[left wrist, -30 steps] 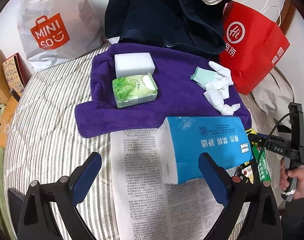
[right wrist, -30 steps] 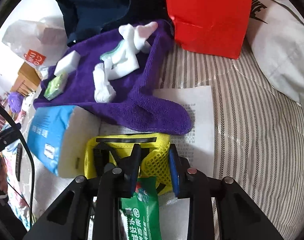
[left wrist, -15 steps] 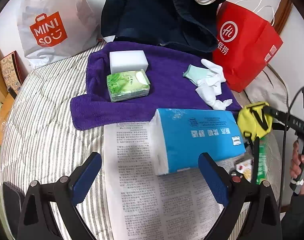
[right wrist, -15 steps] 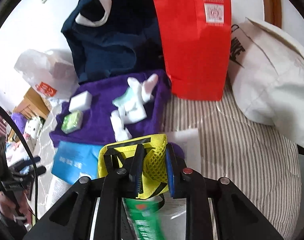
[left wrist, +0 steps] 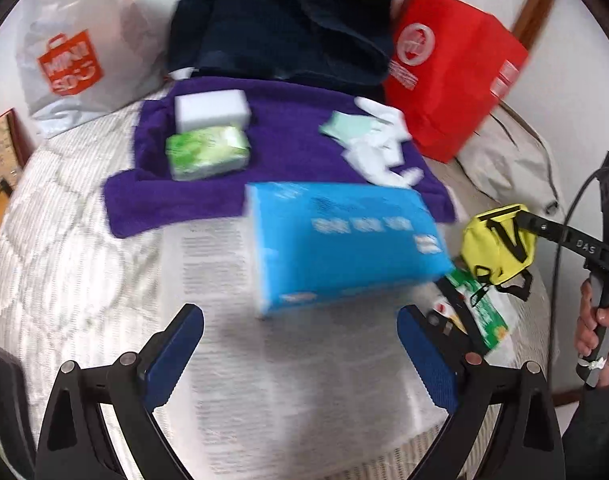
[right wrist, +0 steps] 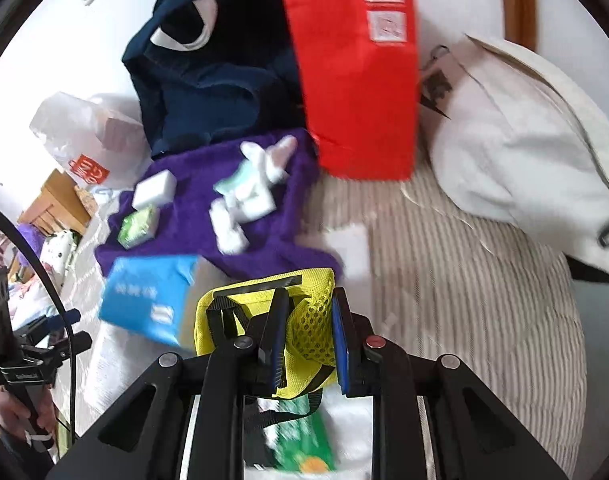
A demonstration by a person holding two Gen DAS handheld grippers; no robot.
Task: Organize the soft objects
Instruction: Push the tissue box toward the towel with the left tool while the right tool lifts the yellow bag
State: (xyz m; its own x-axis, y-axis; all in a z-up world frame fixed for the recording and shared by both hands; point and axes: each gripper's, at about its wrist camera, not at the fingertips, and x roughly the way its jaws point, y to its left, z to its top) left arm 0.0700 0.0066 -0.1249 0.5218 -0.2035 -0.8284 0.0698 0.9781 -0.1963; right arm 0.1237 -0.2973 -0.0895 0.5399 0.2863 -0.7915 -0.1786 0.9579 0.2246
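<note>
The right claw [right wrist: 306, 340] is clamped on a yellow mesh pouch [right wrist: 264, 312], held up off the bed [right wrist: 464, 300] just beside the blue tissue pack [left wrist: 344, 240]. That pack lies on a printed sheet, its far edge against the purple towel [left wrist: 296, 148]. The left claw [left wrist: 300, 360] stands wide apart and empty, just short of the pack. A green packet [right wrist: 300, 444] lies under the pouch.

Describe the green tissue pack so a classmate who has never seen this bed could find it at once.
Find the purple towel spread across the striped bed. On its left part lie two small blocks: the green tissue pack sits just in front of the white sponge, the only leafy-green thing on the towel.
</note>
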